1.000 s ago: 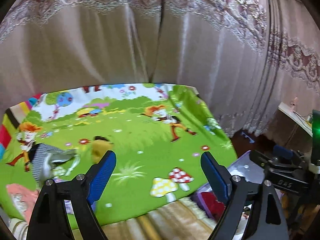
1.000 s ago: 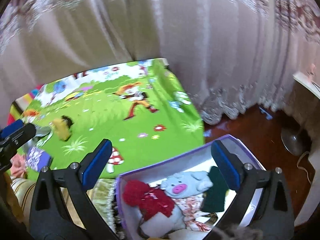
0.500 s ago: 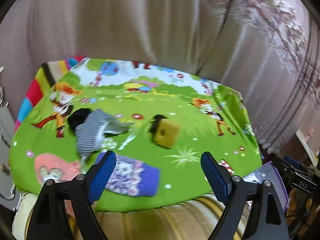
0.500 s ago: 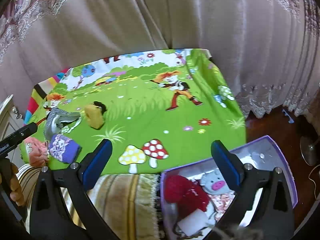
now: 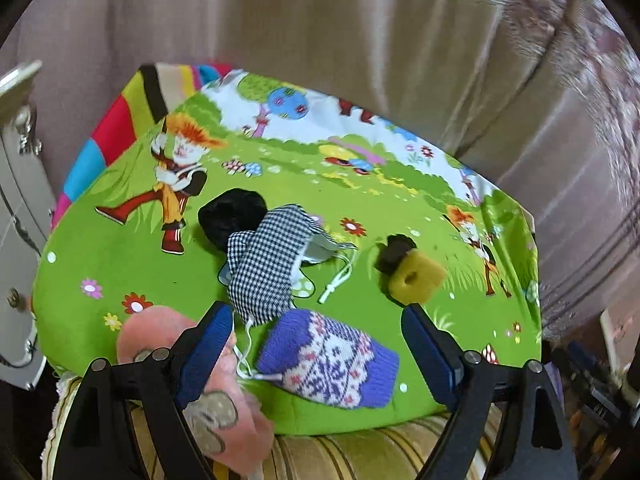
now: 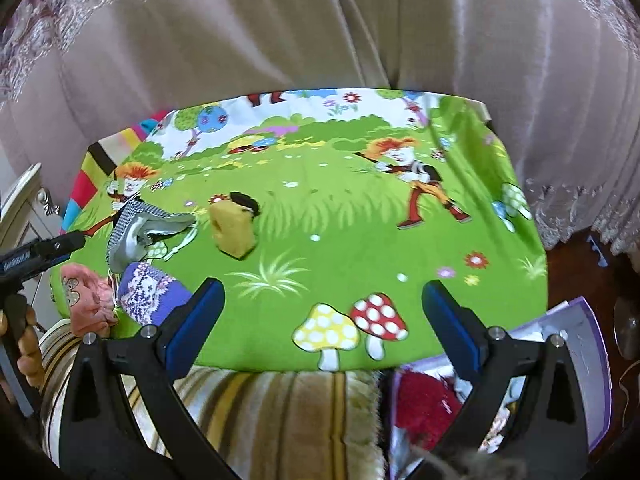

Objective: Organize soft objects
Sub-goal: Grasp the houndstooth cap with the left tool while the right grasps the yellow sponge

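Soft items lie on the green cartoon blanket: a purple patterned knit piece, a black-and-white checked cloth, a black bundle, a yellow toy with a black top and a pink item at the near edge. My left gripper is open just above the purple knit piece. My right gripper is open and empty over the blanket's front edge. The purple box holds a red soft item.
Beige curtains hang behind the bed. A white cabinet stands at the left. A striped bedspread hangs below the blanket. Dark wood floor lies at the right.
My left gripper has swung left and down toward the soft items, now over the purple knit piece. My right gripper has turned left from the box to the blanket.
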